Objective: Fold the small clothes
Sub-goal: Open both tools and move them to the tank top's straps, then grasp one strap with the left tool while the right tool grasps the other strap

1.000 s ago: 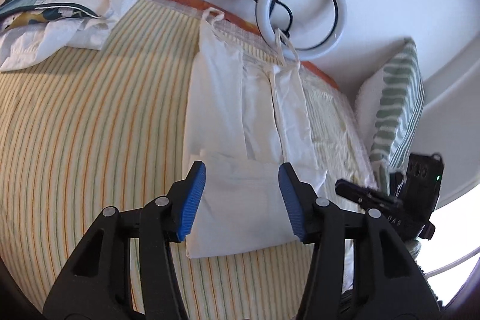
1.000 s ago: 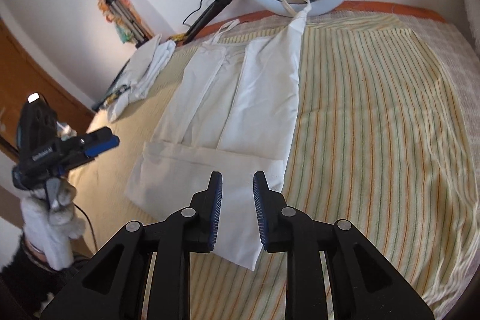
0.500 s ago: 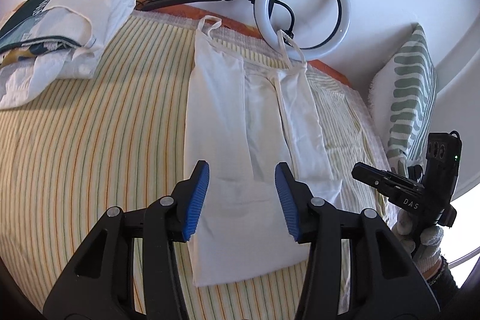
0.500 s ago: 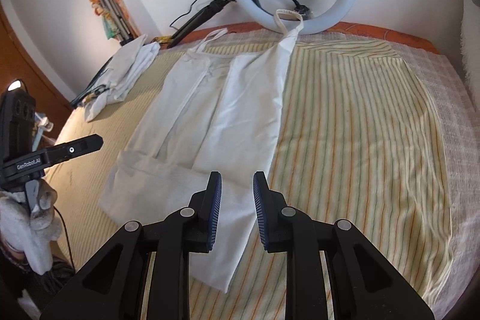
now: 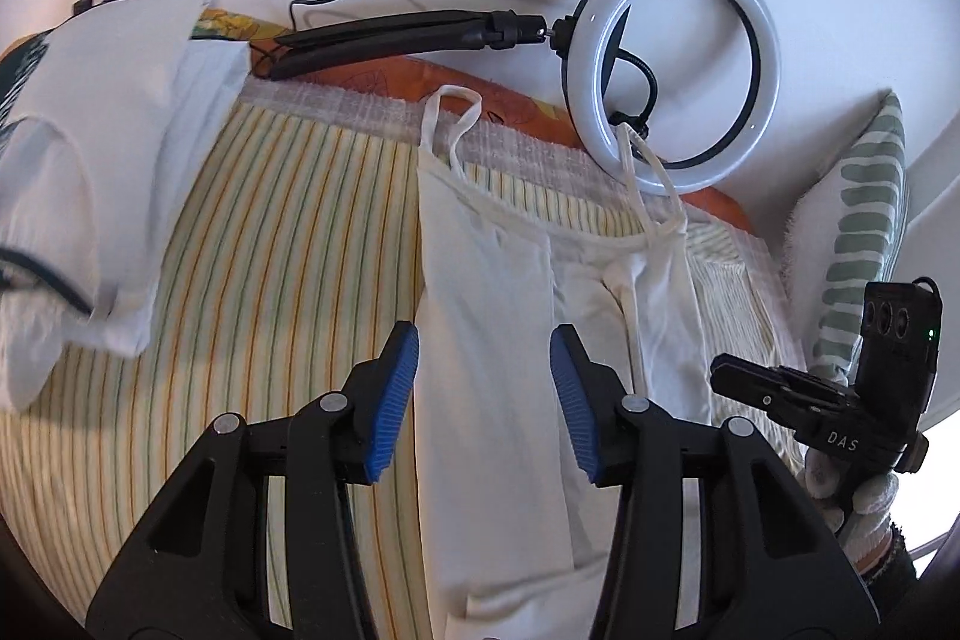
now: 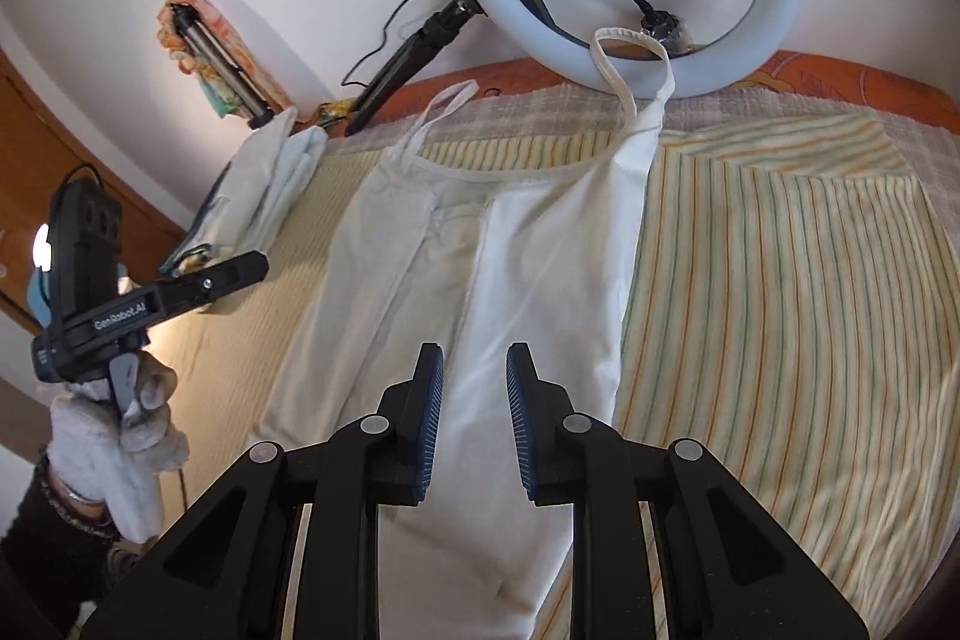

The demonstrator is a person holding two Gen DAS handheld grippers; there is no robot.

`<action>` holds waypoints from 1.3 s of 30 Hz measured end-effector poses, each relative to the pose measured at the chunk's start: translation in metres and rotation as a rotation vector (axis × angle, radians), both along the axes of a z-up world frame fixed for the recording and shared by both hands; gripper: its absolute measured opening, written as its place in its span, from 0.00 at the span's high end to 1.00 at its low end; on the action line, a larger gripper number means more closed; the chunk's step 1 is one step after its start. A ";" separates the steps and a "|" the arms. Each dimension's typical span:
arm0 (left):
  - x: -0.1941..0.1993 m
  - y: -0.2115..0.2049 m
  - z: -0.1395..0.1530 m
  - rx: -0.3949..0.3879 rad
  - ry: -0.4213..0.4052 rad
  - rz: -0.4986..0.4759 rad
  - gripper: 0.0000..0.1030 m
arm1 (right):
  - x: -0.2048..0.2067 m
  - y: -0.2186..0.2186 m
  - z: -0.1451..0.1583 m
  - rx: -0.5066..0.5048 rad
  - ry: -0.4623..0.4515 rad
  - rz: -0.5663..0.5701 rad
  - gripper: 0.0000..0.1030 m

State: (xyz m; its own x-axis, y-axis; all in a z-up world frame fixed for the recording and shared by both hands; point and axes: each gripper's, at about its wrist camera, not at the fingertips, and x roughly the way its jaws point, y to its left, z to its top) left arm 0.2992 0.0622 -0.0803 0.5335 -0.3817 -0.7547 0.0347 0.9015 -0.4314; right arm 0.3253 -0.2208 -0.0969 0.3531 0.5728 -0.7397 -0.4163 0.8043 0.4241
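At the far left of the left wrist view a pile of other clothes [image 5: 78,196] is seen on the bed [image 5: 288,244], kept well apart from the work, probably so that it stays out of the fold. Further right, the white strappy top [image 5: 480,292] is laid flat and lengthwise on the striped cover, its side panels already turned in toward the middle, so that a narrow strip is formed; its hem end lies near the camera and its two straps [image 5: 450,123] point toward the wall. The right-hand strap is draped against the ring light [image 5: 672,69], which is leant at the head of the bed. The left hand-held gripper [image 5: 483,391] is held above the garment's near left part with its jaws about half open and nothing between them; no cloth is gripped. In the right wrist view the right hand-held gripper [image 6: 474,421] is poised over the right panel with only a narrow gap between its blue pads [image 6: 429,418], and again nothing is pinched. Both tools are angled down at the cloth, apparently so that the strip can be taken up on both sides. By this judgement the lengthwise folds are done and a crosswise fold is left.
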 end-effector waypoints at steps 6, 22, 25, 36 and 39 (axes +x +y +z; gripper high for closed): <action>0.027 -0.006 -0.015 0.019 -0.001 -0.029 0.54 | 0.036 -0.009 -0.017 -0.020 0.021 -0.058 0.79; 0.077 0.006 -0.048 0.075 0.023 -0.016 0.54 | 0.084 -0.018 -0.025 -0.255 -0.086 -0.111 0.82; 0.086 0.000 -0.049 0.122 0.026 -0.047 0.54 | 0.089 -0.019 -0.021 -0.297 -0.094 -0.105 0.82; 0.106 -0.002 -0.054 0.077 0.027 -0.061 0.54 | 0.125 -0.041 -0.015 -0.061 0.028 -0.107 0.82; 0.108 -0.005 -0.055 0.089 0.018 -0.077 0.54 | 0.130 -0.035 -0.022 -0.061 0.021 -0.110 0.82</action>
